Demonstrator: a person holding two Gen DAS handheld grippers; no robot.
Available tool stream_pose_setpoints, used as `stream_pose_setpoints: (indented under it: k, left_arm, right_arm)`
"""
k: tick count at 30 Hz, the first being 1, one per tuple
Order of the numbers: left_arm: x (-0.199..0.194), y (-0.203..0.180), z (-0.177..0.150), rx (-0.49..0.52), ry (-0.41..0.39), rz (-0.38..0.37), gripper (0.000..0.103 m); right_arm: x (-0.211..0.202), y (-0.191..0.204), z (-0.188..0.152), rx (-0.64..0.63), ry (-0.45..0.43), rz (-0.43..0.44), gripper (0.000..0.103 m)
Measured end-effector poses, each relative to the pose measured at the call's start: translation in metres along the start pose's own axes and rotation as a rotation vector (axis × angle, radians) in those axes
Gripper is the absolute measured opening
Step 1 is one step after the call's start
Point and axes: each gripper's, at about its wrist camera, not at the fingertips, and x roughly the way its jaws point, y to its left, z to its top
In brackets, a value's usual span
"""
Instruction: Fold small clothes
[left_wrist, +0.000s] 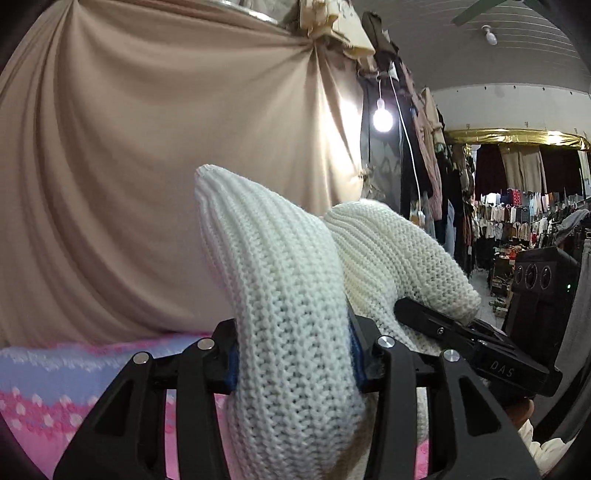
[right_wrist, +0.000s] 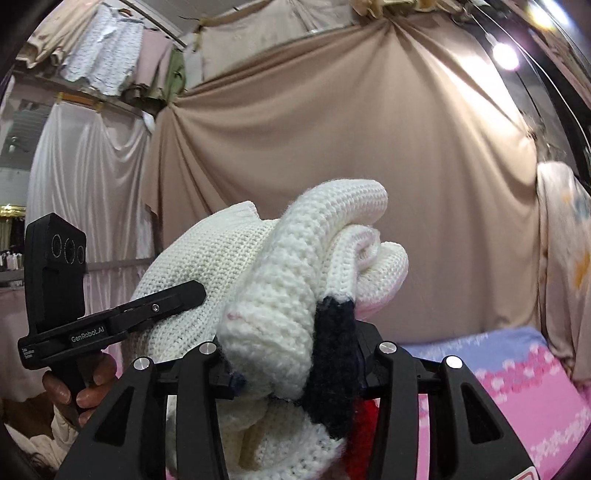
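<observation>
While bunched | white ribbed knit (left_wrist: 291, 295) | black patch (right_wrist: 332, 365)

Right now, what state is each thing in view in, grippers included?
Left gripper: shut on white knit garment.
Right gripper: shut on the same garment.
White knit garment: bunched, lifted clear of the bedding, held between both grippers.
Pink and blue bedding: spread flat below.
Hanging bulb: lit.
</observation>
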Motion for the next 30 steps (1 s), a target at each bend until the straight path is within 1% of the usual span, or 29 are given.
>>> stream_pose_setpoints:
  k: [1, 3, 5, 6, 7, 8, 9, 10, 11, 12, 13, 14, 15, 16, 17, 18, 19, 20, 23, 25, 26, 28, 29, 30]
  left_arm:
    - [-0.004, 0.005, 0.005, 0.010, -0.021, 0.015, 0.043]
    - [-0.007, 0.021, 0.012, 0.026, -0.052, 0.052, 0.044]
    - [0.003, 0.044, 0.010, 0.022, -0.031, 0.097, 0.045]
    - [0.010, 0.056, 0.005, 0.010, -0.013, 0.118, 0.046]
    - [0.023, 0.074, -0.005, -0.013, 0.025, 0.142, 0.047]
    - [0.035, 0.091, -0.017, -0.037, 0.068, 0.162, 0.049]
    - [0.047, 0.108, -0.031, -0.065, 0.116, 0.182, 0.053]
    - [0.064, 0.129, -0.051, -0.096, 0.177, 0.205, 0.055]
    - [0.084, 0.151, -0.080, -0.129, 0.249, 0.237, 0.058]
    - [0.103, 0.173, -0.113, -0.165, 0.321, 0.281, 0.063]
    - [0.114, 0.189, -0.141, -0.197, 0.379, 0.329, 0.063]
    - [0.123, 0.206, -0.177, -0.249, 0.449, 0.398, 0.062]
    - [0.126, 0.217, -0.205, -0.290, 0.511, 0.427, 0.060]
    - [0.122, 0.224, -0.225, -0.326, 0.547, 0.415, 0.060]
    - [0.114, 0.228, -0.240, -0.356, 0.559, 0.402, 0.061]
    - [0.103, 0.228, -0.246, -0.369, 0.554, 0.417, 0.061]
    - [0.095, 0.227, -0.246, -0.375, 0.540, 0.427, 0.061]
    - [0.090, 0.224, -0.244, -0.378, 0.527, 0.416, 0.061]
    - [0.093, 0.220, -0.230, -0.390, 0.506, 0.392, 0.061]
    - [0.100, 0.216, -0.224, -0.364, 0.521, 0.391, 0.061]
    - [0.108, 0.211, -0.226, -0.326, 0.535, 0.408, 0.061]
    - [0.114, 0.208, -0.232, -0.247, 0.570, 0.470, 0.061]
    - [0.120, 0.206, -0.238, -0.219, 0.592, 0.503, 0.061]
    - [0.121, 0.208, -0.241, -0.218, 0.606, 0.510, 0.061]
  right_arm:
    - [0.011, 0.004, 0.006, -0.005, -0.017, 0.023, 0.043]
    - [0.034, 0.005, 0.010, 0.011, -0.024, 0.061, 0.045]
    - [0.066, 0.003, 0.003, 0.034, -0.001, 0.081, 0.048]
    - [0.088, -0.001, -0.007, 0.050, 0.031, 0.078, 0.048]
    - [0.115, -0.008, -0.023, 0.085, 0.087, 0.076, 0.049]
    - [0.137, -0.015, -0.042, 0.118, 0.144, 0.075, 0.050]
    - [0.161, -0.024, -0.067, 0.163, 0.220, 0.070, 0.052]
    - [0.190, -0.037, -0.104, 0.219, 0.317, 0.050, 0.053]
    - [0.209, -0.047, -0.138, 0.254, 0.399, 0.017, 0.054]
    - [0.226, -0.057, -0.178, 0.286, 0.495, -0.039, 0.054]
    - [0.236, -0.067, -0.216, 0.316, 0.582, -0.093, 0.054]
    - [0.237, -0.077, -0.252, 0.358, 0.657, -0.133, 0.049]
    - [0.232, -0.083, -0.275, 0.403, 0.697, -0.134, 0.043]
    - [0.224, -0.088, -0.287, 0.438, 0.699, -0.115, 0.043]
    - [0.214, -0.090, -0.292, 0.451, 0.688, -0.132, 0.044]
    - [0.207, -0.090, -0.289, 0.438, 0.674, -0.157, 0.044]
    - [0.203, -0.090, -0.280, 0.414, 0.659, -0.168, 0.044]
    - [0.204, -0.089, -0.272, 0.399, 0.646, -0.164, 0.044]
    - [0.221, -0.082, -0.249, 0.370, 0.631, -0.146, 0.044]
    - [0.234, -0.076, -0.245, 0.336, 0.626, -0.140, 0.044]
    - [0.243, -0.071, -0.245, 0.308, 0.630, -0.143, 0.044]
    - [0.255, -0.064, -0.247, 0.282, 0.643, -0.140, 0.044]
    - [0.260, -0.060, -0.251, 0.270, 0.662, -0.130, 0.042]
    - [0.266, -0.058, -0.260, 0.230, 0.686, -0.158, 0.035]
